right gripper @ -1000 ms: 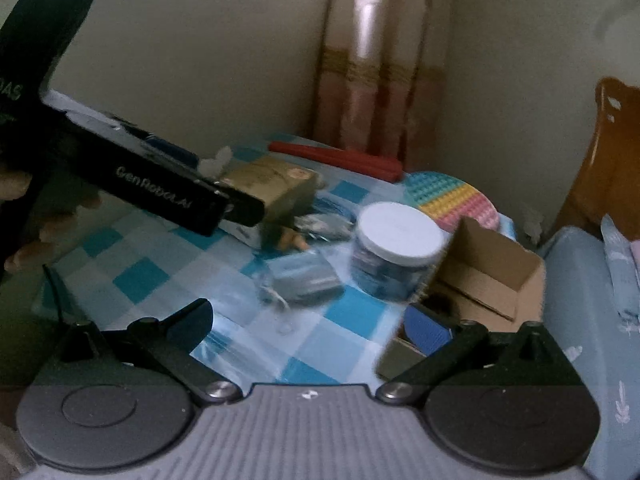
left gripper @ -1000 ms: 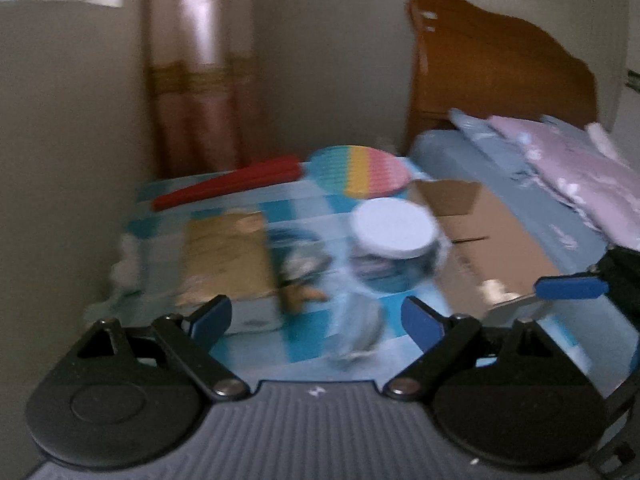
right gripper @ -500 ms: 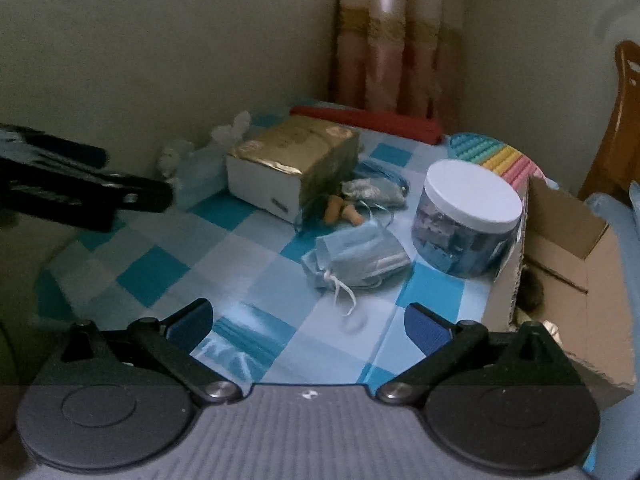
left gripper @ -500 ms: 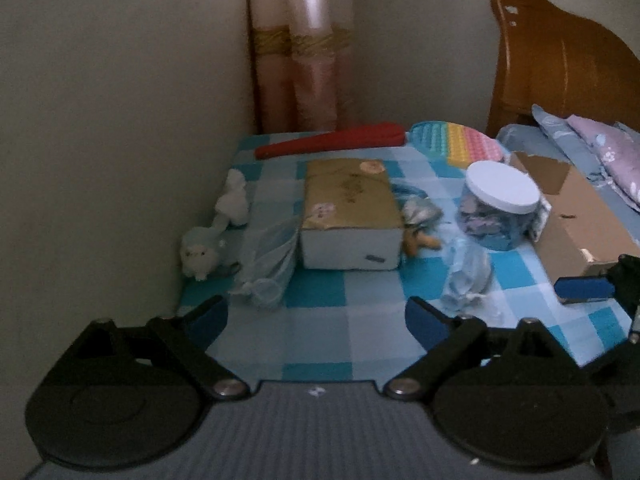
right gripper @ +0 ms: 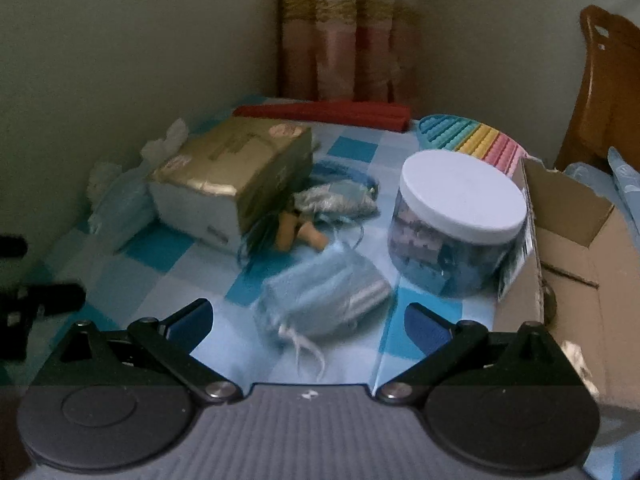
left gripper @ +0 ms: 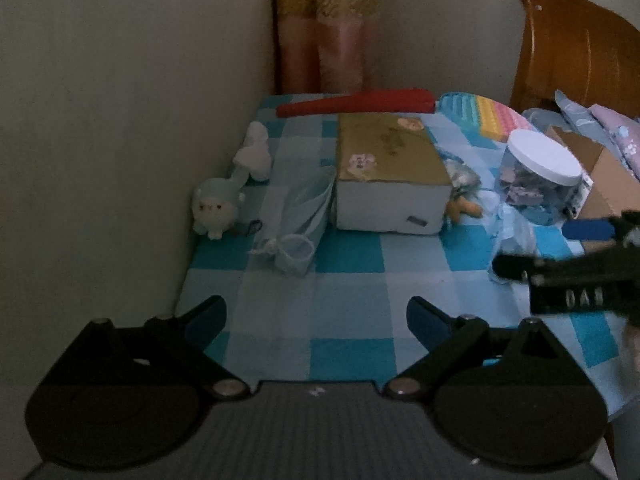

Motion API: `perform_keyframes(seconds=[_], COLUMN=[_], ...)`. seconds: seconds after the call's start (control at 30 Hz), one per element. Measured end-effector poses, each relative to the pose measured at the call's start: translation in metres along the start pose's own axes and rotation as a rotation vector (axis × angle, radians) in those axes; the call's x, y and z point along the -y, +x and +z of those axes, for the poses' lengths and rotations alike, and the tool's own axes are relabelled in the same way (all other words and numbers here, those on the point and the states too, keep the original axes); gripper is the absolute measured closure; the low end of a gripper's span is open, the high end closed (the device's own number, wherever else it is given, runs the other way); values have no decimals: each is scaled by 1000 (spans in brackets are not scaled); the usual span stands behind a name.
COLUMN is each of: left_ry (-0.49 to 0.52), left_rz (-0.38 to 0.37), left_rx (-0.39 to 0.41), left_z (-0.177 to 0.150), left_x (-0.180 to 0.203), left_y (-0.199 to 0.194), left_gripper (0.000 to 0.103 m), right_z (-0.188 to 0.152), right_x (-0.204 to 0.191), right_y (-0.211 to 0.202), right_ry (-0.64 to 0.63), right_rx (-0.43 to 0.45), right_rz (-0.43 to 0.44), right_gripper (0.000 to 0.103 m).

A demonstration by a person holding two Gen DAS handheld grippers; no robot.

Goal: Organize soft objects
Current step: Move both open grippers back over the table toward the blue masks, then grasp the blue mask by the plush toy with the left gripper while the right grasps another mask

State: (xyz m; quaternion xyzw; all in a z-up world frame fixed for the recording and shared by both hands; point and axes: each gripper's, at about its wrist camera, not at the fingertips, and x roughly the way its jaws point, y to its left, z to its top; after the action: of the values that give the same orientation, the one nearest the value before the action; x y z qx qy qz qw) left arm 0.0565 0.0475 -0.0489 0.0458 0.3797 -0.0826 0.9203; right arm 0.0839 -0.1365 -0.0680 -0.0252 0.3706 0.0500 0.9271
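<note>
Checked cloth (left gripper: 348,292) covers a table in the room corner, with walls at its left and far edges and a curtain (left gripper: 326,40) behind.

Left gripper (left gripper: 316,316) hangs over the near cloth with both fingers spread wide and nothing between them. Right gripper (right gripper: 308,320) is spread wide too, holding nothing; one mask bundle (right gripper: 324,296) lies just ahead, between its fingers. A second mask bundle (left gripper: 298,220) lies ahead of the left gripper, against the left side of one gold box (left gripper: 388,168).

Two plush toys are at the left wall: a lamb (left gripper: 218,208) and a white one (left gripper: 254,152) behind it. Small soft things (right gripper: 332,208) lie in a heap between box and one jar (right gripper: 460,220). One carton (right gripper: 572,248) stands open at the right edge, touching the jar. One red case (left gripper: 356,104) and one rainbow mat (right gripper: 472,140) lie at the far edge.

Free cloth is only the near strip, between the two grippers.
</note>
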Motion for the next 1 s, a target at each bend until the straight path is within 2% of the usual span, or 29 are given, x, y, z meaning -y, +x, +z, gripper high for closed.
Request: perform_keyframes(seconds=[0.27, 0.63, 0.8, 1.0], left_ry=[6, 19, 35, 60], left_rz=[-4, -1, 32, 52], left_rx=[-25, -41, 0, 48], left_z=[2, 5, 12, 26], left_x=[0, 2, 1, 0], left_y=[14, 26, 30, 42], left_gripper=[7, 7, 7, 11], right_z=[17, 3, -5, -8], right_x=[2, 13, 13, 8], right_y=[28, 35, 34, 31], right_ry=[42, 70, 55, 39], right_rx=[-3, -63, -96, -107], right_rz=[-27, -78, -98, -63], right_gripper=[0, 0, 0, 0])
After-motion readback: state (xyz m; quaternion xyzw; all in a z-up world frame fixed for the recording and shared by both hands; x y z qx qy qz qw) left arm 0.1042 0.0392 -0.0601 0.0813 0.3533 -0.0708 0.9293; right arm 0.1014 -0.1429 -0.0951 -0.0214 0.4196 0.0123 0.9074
